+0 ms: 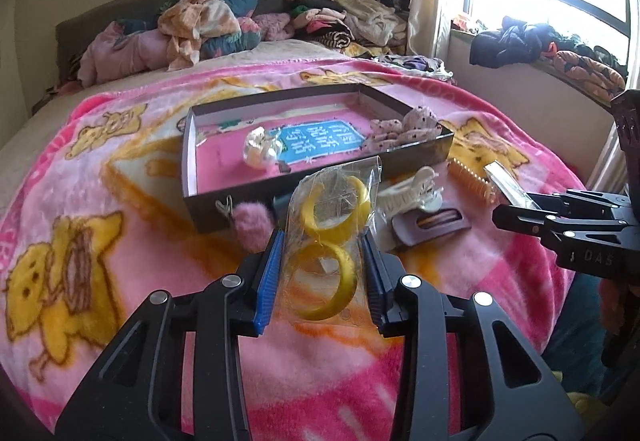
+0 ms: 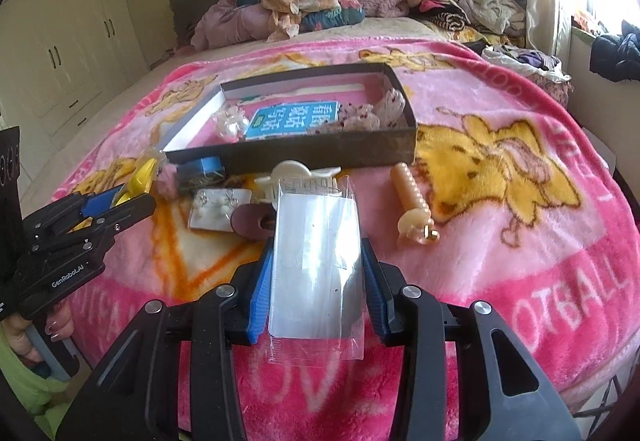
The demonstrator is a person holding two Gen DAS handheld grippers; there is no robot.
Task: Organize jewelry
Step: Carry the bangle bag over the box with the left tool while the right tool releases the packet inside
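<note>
My left claw (image 1: 322, 265) is clamped on a clear bag of yellow hoop earrings (image 1: 328, 241), held above the pink blanket (image 1: 120, 145) just short of the open box (image 1: 316, 157) ahead; the film is light and slick and the hoops stiff, so I judge pinching across the hoops, not the loose plastic, is safest. My right claw (image 2: 318, 273) grips a clear sleeve with a white card (image 2: 314, 261), flimsy and prone to buckling, with a white hair clip (image 2: 294, 177) and pearl comb (image 2: 414, 207) lying ahead of it.
</note>
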